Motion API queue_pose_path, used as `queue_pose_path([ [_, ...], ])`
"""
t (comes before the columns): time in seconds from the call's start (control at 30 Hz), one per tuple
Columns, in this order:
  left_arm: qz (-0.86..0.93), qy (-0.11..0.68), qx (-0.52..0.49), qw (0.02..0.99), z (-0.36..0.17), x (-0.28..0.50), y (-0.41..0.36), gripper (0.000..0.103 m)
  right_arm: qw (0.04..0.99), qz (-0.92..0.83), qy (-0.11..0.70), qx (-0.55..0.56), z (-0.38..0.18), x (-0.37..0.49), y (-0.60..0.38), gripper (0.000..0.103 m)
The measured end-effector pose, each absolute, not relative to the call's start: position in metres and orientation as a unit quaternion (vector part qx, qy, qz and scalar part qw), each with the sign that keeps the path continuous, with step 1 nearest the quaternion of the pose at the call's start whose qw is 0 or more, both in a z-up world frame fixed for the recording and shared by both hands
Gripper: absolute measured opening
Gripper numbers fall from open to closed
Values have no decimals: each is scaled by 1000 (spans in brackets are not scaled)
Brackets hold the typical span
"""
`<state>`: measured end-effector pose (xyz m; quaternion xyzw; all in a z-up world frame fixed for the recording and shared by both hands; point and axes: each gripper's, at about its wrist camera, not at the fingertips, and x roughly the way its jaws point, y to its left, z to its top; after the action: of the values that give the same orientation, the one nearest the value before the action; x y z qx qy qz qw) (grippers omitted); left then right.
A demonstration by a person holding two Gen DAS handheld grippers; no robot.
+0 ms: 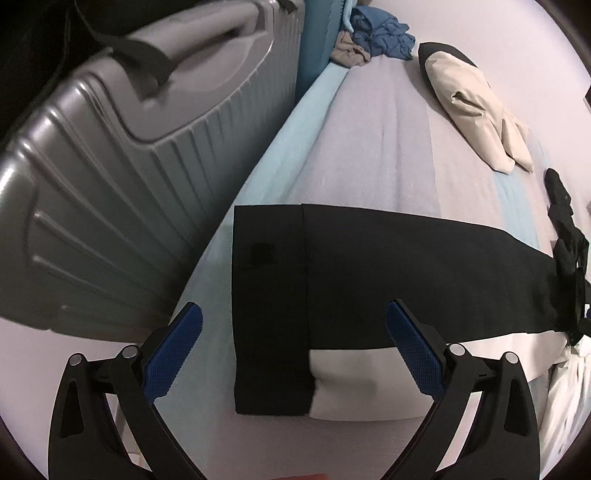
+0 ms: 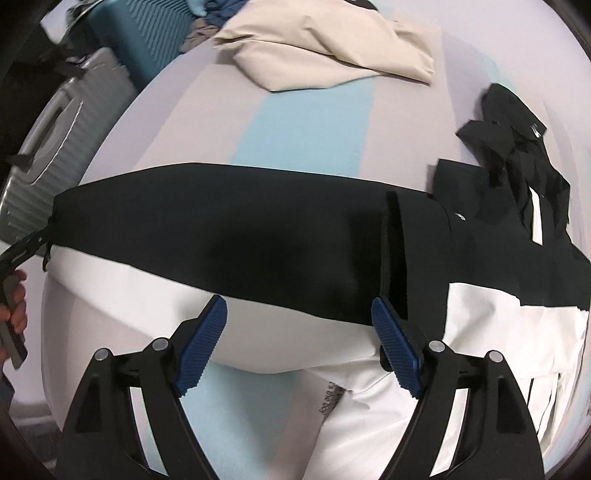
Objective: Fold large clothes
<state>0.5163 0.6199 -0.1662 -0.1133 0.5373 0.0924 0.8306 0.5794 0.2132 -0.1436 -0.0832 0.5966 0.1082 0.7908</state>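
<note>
A black and white garment [image 1: 369, 273] lies spread across the bed, its black sleeve end [image 1: 269, 314] just ahead of my left gripper [image 1: 293, 332], which is open and empty above it. In the right wrist view the same garment [image 2: 258, 251] stretches left to right, with a white lower part [image 2: 498, 321] and bunched black cloth [image 2: 517, 147] at the far right. My right gripper [image 2: 299, 325] is open and empty over the garment's near edge.
A grey ribbed suitcase [image 1: 110, 166] stands against the bed's left side, a teal one [image 2: 147, 33] behind it. A folded beige garment [image 1: 476, 110] and a blue crumpled one [image 1: 384, 33] lie at the far end of the lilac and light blue sheet [image 1: 369, 147].
</note>
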Motion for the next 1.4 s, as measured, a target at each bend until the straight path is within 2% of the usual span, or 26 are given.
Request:
queue_pose_path([
  [0.17,72,559,-102,820,-183,523,617,79,792,120,592,-85,-139,586,219,77],
  [0.43,64,567,-108,814,-195,529,616,67,791,125,594,-77,-138,589,220,77],
  [0.53,62,568,-101,815,-194,529,614,57,790,125,595,-78,-139,586,220,77],
  [0.63,63,567,-100,815,-193,530,615,43,791,125,594,-78,-138,585,219,77],
  [0.8,61,571,-84,814,-187,532,606,12,796,125,587,-79,-133,584,218,77],
  [0.87,64,571,-62,816,-182,534,597,8,799,124,582,-82,-131,584,217,77],
  [1.1,93,569,-22,817,-166,532,577,7,807,115,574,-76,-129,584,205,78],
  [1.4,116,549,10,828,-120,527,530,6,821,91,560,-67,-128,583,171,86],
])
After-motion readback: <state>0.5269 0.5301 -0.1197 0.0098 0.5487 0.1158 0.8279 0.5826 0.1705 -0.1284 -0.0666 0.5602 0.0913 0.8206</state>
